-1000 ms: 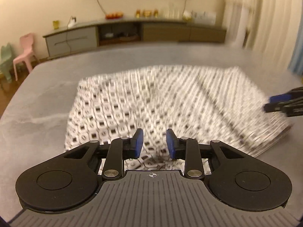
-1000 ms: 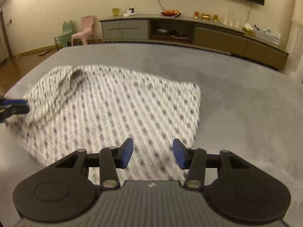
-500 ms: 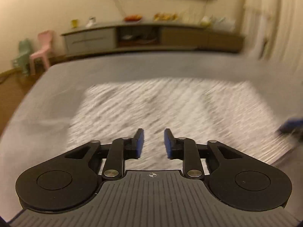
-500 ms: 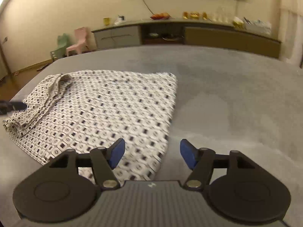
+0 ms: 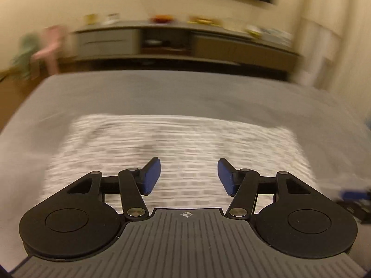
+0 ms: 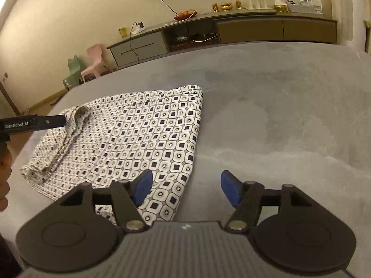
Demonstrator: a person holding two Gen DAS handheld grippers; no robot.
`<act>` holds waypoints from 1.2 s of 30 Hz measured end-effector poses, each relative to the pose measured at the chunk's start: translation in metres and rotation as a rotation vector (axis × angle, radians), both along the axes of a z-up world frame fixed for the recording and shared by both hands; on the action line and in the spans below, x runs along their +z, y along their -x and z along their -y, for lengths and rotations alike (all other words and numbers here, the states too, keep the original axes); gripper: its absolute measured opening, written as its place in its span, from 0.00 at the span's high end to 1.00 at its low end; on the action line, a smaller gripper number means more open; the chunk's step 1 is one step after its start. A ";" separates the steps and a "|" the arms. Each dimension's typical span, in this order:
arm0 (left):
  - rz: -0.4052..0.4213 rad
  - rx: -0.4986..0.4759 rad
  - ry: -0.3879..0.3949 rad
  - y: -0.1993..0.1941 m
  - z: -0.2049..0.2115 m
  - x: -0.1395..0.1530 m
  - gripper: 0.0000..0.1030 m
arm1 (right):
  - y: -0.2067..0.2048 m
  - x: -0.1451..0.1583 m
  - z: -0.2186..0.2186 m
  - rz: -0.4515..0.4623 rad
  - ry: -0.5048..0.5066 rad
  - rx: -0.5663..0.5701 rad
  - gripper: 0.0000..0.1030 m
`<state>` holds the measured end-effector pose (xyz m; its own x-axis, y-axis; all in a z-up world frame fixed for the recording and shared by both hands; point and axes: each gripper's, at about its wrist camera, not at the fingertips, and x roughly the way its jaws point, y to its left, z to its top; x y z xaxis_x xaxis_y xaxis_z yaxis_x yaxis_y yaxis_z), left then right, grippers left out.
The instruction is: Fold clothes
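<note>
Garment: a folded patterned cloth point(image 6: 129, 143), white with dark squares and rings, lies flat on the grey surface point(image 6: 278, 115). In the left wrist view it is smeared by motion blur point(image 5: 176, 148).
Long axis: in the right wrist view it runs from the near edge under the right tool up and away toward the sideboard point(image 6: 208, 32) at the far wall; the far corner points at that sideboard.
Rolled edge: a bunched band of fabric point(image 6: 69, 134) runs along the cloth's left side, on the side away from the bare surface.
Left tool: point(image 5: 189, 176) its blue pads stand wide apart, with nothing between them, above the cloth's near edge. In the right wrist view its black body point(image 6: 32, 122) reaches the cloth's upper left corner at the bunched band; whether it touches cannot be told.
Right tool: point(image 6: 186, 190) spread wide and empty; its left pad is over the cloth's near right corner, its right pad over bare surface.
Writing: "GenRobot.AI" in white on the left tool's side.
</note>
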<state>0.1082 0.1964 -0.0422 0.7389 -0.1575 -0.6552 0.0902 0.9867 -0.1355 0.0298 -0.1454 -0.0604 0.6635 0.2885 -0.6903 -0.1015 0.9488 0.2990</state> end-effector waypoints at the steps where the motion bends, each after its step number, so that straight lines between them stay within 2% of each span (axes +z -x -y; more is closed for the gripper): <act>1: -0.008 0.034 0.044 0.001 -0.017 0.001 0.56 | -0.001 -0.002 -0.001 -0.006 -0.001 0.000 0.34; 2: -0.015 0.065 0.088 0.003 -0.032 0.002 0.56 | -0.003 -0.004 -0.003 -0.014 0.001 -0.001 0.34; 3: -0.018 0.055 0.121 0.006 -0.037 0.003 0.55 | -0.005 -0.008 -0.005 -0.026 0.004 -0.001 0.34; 5: -0.037 -0.026 0.164 0.010 -0.028 0.004 0.52 | -0.009 -0.014 -0.011 -0.038 0.014 -0.002 0.35; 6: -0.046 -0.074 0.163 0.006 -0.010 0.006 0.49 | -0.009 -0.014 -0.015 -0.029 0.032 0.001 0.37; 7: -0.055 -0.123 0.161 0.003 0.007 0.008 0.48 | -0.010 -0.014 -0.020 -0.026 0.046 0.008 0.47; 8: -0.064 -0.171 0.160 -0.001 0.025 0.010 0.47 | -0.010 -0.013 -0.025 -0.021 0.052 0.017 0.72; 9: -0.073 -0.219 0.158 -0.005 0.042 0.012 0.44 | -0.008 -0.012 -0.030 -0.003 0.068 0.024 0.83; 11: -0.090 -0.315 0.155 -0.012 0.077 0.016 0.39 | -0.001 -0.004 -0.040 0.066 0.124 0.034 0.96; 12: -0.099 -0.363 0.151 -0.016 0.095 0.018 0.34 | 0.002 0.001 -0.045 0.101 0.152 0.039 0.96; 14: -0.102 -0.447 0.093 -0.029 0.134 0.025 0.33 | 0.010 0.009 -0.056 0.176 0.205 0.054 0.96; 18: -0.165 -0.575 -0.056 -0.047 0.194 0.013 0.32 | 0.024 0.021 -0.070 0.303 0.257 0.105 0.97; 20: -0.203 -0.606 -0.140 -0.051 0.210 -0.002 0.45 | 0.025 0.021 -0.072 0.325 0.248 0.128 0.97; 21: -0.221 -0.622 -0.183 -0.053 0.219 -0.009 0.87 | 0.025 0.021 -0.073 0.330 0.240 0.139 0.97; 22: -0.238 -0.636 -0.222 -0.054 0.226 -0.016 1.00 | 0.024 0.020 -0.073 0.332 0.233 0.147 0.97; 24: -0.202 -0.639 -0.202 -0.050 0.214 -0.014 1.00 | 0.023 0.020 -0.071 0.341 0.207 0.161 0.97; 25: -0.179 -0.625 -0.179 -0.047 0.202 -0.006 1.00 | 0.024 0.022 -0.068 0.353 0.178 0.167 0.92; 28: -0.103 -0.533 -0.072 -0.048 0.136 0.028 1.00 | 0.035 0.033 -0.054 0.401 0.023 0.177 0.66; 29: -0.073 -0.491 -0.035 -0.049 0.108 0.042 1.00 | 0.039 0.037 -0.051 0.412 -0.018 0.192 0.63; 31: -0.029 -0.392 0.014 -0.047 0.048 0.061 1.00 | 0.044 0.040 -0.050 0.423 -0.063 0.233 0.63; 33: -0.001 -0.280 0.041 -0.043 -0.014 0.071 1.00 | 0.044 0.035 -0.060 0.406 -0.052 0.282 0.63; 36: -0.077 -0.115 0.081 -0.046 -0.096 0.039 1.00 | 0.039 0.023 -0.083 0.352 -0.031 0.377 0.63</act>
